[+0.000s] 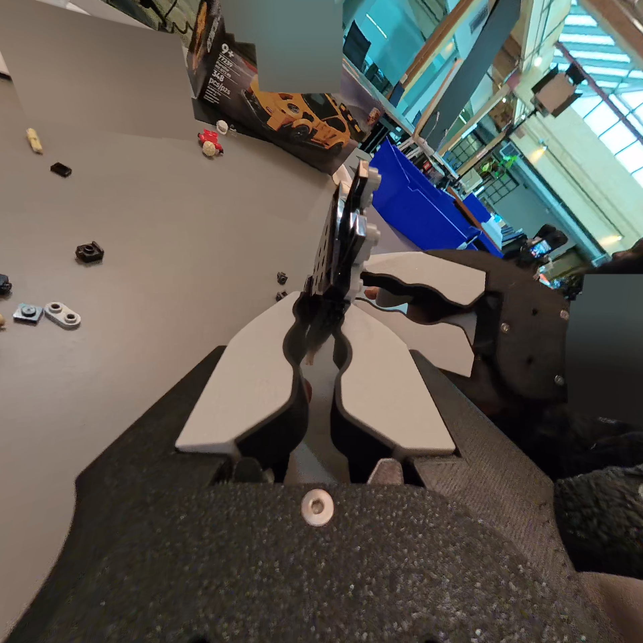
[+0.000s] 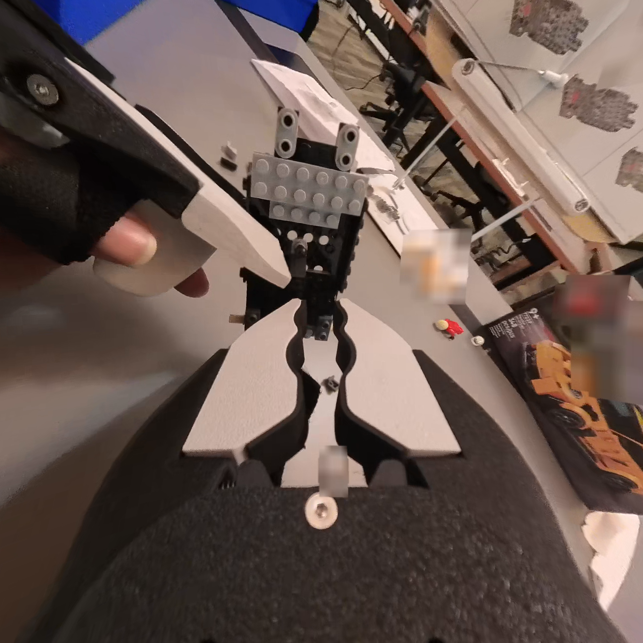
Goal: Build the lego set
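Grey tabletop [image 1: 146, 215] runs under both tools, workshop benches beyond it. Nearest you, your left gripper [image 1: 322, 306] is clenched on the bottom edge of the chassis [image 1: 342, 236], a black frame held upright off the table. Your right gripper [image 2: 320, 306] is clamped on the same build from its other face, where grey studded plates [image 2: 308, 186] are already seated. At nine o'clock in the left wrist view, loose pieces [image 1: 62, 315] lie well apart, unused. Farther, at twelve o'clock, a small red figure [image 1: 210, 141] lies just beside the set box [image 1: 306, 118]. I'd judge you're early: base begun, bodywork all ahead.
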`<state>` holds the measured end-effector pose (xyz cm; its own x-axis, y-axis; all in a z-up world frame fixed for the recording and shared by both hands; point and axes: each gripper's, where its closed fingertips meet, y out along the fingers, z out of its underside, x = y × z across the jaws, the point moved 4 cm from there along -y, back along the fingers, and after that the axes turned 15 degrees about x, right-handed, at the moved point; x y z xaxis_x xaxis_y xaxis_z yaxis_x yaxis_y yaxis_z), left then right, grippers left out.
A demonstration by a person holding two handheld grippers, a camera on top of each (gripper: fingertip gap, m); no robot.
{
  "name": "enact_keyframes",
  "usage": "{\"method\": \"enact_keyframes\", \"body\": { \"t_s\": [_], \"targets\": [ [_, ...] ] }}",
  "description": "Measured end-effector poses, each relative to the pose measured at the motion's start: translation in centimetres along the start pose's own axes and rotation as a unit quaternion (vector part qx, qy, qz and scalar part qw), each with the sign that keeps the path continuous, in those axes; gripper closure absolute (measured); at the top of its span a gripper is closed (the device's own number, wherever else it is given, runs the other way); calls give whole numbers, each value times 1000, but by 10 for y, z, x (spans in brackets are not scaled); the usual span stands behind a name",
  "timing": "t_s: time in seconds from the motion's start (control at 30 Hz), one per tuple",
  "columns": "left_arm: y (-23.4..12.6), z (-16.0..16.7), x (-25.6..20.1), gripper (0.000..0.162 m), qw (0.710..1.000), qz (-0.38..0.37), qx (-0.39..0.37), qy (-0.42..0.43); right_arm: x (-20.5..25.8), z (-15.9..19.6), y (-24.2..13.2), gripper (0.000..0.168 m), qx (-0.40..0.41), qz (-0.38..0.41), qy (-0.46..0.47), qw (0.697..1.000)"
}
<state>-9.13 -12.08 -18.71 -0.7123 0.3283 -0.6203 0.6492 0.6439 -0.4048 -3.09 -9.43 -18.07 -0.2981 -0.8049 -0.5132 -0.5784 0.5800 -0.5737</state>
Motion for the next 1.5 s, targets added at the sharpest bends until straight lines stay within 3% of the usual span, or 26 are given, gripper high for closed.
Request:
{"method": "enact_keyframes", "body": {
  "t_s": [0.17, 0.37, 0.53, 0.87, 1.23, 1.33, 1.5],
  "targets": [
    [0, 0, 9, 150, 998, 30, -10, -55, -3, 0, -1, 154, -8, 17, 25, 1000],
    [2, 4, 9, 150, 995, 66, -1, -81, -19, 4, -7, 154, -13, -164, 140, 976],
    [8, 11, 7, 150, 984, 118, 13, -136, -15, 4, -2, 154, 47, -250, 120, 960],
    [16, 22, 10, 150, 947, 193, 24, -256, -10, 6, 8, 153, 166, -281, 43, 944],
    [16, 23, 9, 150, 918, 247, 18, -310, -13, 0, 7, 151, 180, -300, 25, 936],
    [16, 23, 7, 150, 911, 263, 17, -317, -17, 0, 5, 143, 173, -316, 37, 932],
    [16, 22, 3, 150, 905, 278, 20, -320, -30, 1, -2, 143, 149, -370, 92, 912]
  ]
}}
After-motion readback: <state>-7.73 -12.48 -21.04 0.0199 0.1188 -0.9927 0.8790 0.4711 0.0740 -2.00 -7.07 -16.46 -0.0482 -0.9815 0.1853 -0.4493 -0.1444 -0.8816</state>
